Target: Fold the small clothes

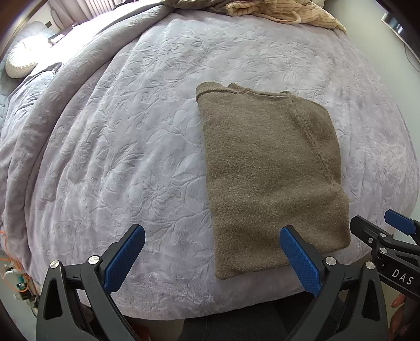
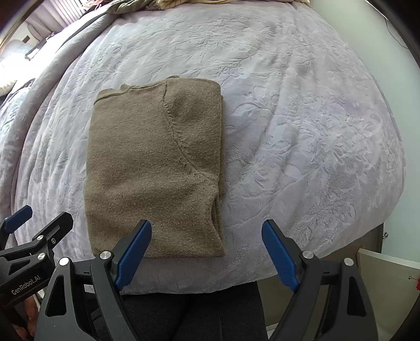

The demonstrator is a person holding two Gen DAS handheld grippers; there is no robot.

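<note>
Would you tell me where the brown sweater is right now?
The brown sweater lies folded on the lilac blanket near the bed's front edge, right of centre in the left wrist view, untouched.

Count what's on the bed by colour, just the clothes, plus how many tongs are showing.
Brown folded sweater: 1
Cream striped garment, bunched at the far edge: 1
Olive-grey garment beside it: 1
Tongs, both open: left tongs, right tongs: 2
Total: 5

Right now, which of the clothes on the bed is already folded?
The brown knit sweater, lying flat as a neat rectangle on the lilac blanket just beyond both open grippers. The striped cream clothes at the far edge lie in a crumpled heap.
</note>
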